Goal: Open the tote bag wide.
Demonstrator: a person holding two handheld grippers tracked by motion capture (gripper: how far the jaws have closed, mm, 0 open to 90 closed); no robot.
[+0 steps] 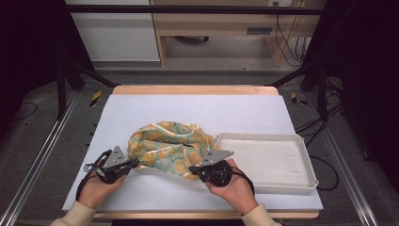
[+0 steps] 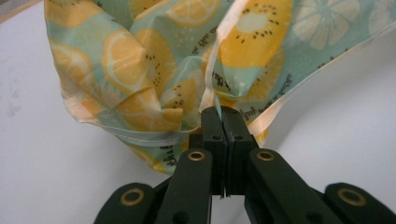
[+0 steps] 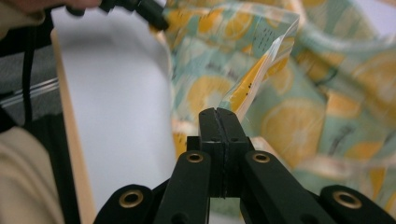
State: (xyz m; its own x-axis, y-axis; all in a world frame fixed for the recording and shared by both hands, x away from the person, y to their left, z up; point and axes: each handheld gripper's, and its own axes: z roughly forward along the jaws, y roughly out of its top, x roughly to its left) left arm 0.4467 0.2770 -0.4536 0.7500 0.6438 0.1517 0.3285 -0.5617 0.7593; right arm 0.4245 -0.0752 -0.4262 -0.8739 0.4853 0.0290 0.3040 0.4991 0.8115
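A crumpled cloth (image 1: 169,147) printed with orange slices on pale green lies on the white table cover, near the front middle. My left gripper (image 1: 133,164) is at the cloth's near left corner, jaws shut on its hem (image 2: 215,95). My right gripper (image 1: 194,170) is at the near right edge, jaws closed on a fold of the same cloth (image 3: 254,77). In the right gripper view the left gripper (image 3: 154,18) appears at the top left, holding the cloth's other edge.
A shallow white tray (image 1: 266,160) sits to the right of the cloth, close beside my right hand. The white cover (image 1: 197,110) stretches behind the cloth to the wooden table edge (image 1: 193,89). Cables and frame legs stand beyond the table.
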